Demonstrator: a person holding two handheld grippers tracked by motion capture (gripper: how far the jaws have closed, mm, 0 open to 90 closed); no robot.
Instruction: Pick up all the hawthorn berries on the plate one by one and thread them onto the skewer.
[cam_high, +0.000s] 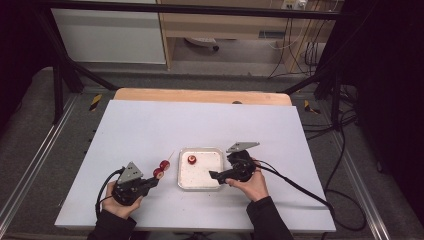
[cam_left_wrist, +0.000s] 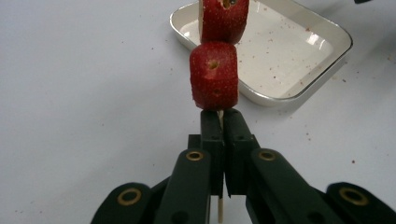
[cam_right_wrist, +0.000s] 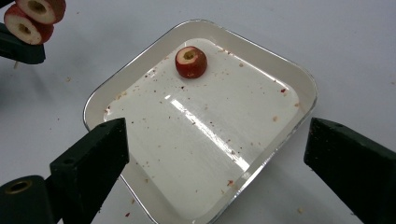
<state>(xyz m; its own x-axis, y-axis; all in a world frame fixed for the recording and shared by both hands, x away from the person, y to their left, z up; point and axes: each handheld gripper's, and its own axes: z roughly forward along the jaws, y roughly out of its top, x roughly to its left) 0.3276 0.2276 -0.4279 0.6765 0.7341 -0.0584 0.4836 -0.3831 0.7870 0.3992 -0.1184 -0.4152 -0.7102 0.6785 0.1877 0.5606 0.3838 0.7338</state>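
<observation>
Centrally, a thin wooden skewer carries two red fruit pieces, one above the other, and the left gripper has its jaws clenched on the stick just below the lower piece; the left gripper view shows this grip plainly, the pale stick running down between the two black jaws and out beneath them. From the high view the same skewer slants up and away from the left gripper, its bare tip pointing toward the far side of the table, with the two pieces sitting just left of the tray — a relation the close view cannot give. A third fruit piece, cut face up and showing a hollow in its pale middle, lies alone inside the white tray near one corner; the right gripper view also reveals red specks and crumbs scattered over the tray floor, which the high view barely hints at. The right gripper hangs over the tray's near edge with its jaws spread wide and nothing between them — in the high view it sits at the tray's right side, held in the person's right hand. All of it rests on a white table
</observation>
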